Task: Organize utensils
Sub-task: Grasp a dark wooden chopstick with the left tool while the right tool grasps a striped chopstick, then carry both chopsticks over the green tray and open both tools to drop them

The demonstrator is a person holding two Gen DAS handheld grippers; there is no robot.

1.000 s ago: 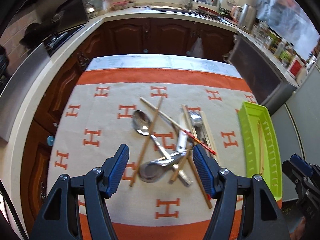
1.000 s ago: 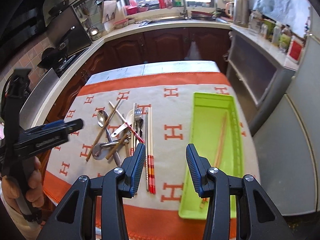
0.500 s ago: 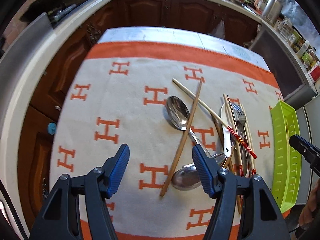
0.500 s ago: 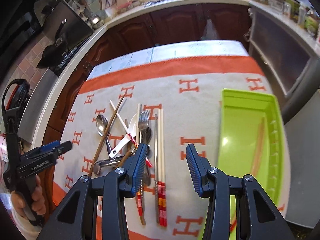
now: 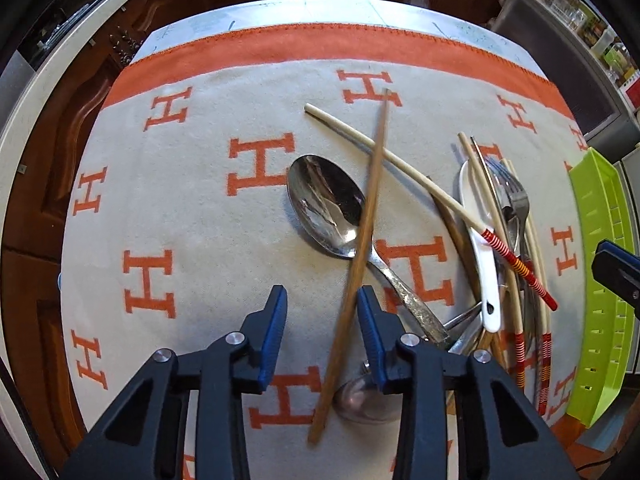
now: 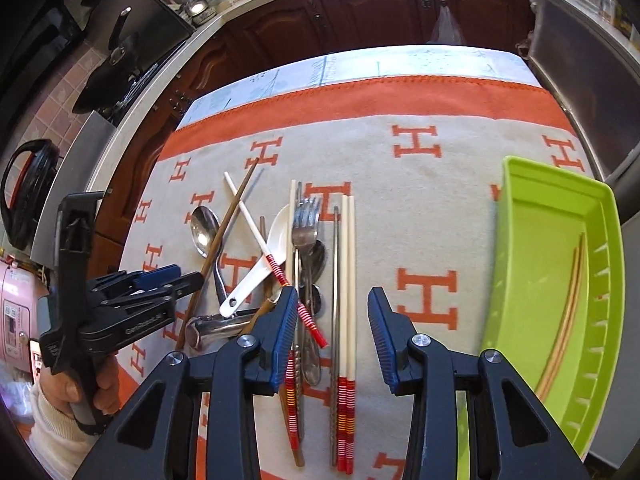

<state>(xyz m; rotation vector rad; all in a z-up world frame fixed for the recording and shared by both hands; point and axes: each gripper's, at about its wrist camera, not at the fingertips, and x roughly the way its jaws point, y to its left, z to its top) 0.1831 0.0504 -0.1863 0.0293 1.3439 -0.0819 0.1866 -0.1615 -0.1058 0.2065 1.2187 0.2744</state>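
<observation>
Left wrist view: left gripper [image 5: 322, 300] jaws closing around brown chopstick [image 5: 360, 256], pads not pressing yet; right gripper [image 6: 333, 304] closing over paired chopsticks [image 6: 347, 280].

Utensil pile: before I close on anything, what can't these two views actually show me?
- Left wrist view: the second spoon bowl is partly hidden behind the left gripper, whose jaws are closing around the brown chopstick.
- Right wrist view: the right gripper, also closing, covers the pile's near ends.
- The green tray is cut off by the frame's bottom edge.

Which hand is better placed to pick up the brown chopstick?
Left. The left gripper is closing with the brown chopstick between its fingers; the right gripper stands over the white chopsticks.
</observation>
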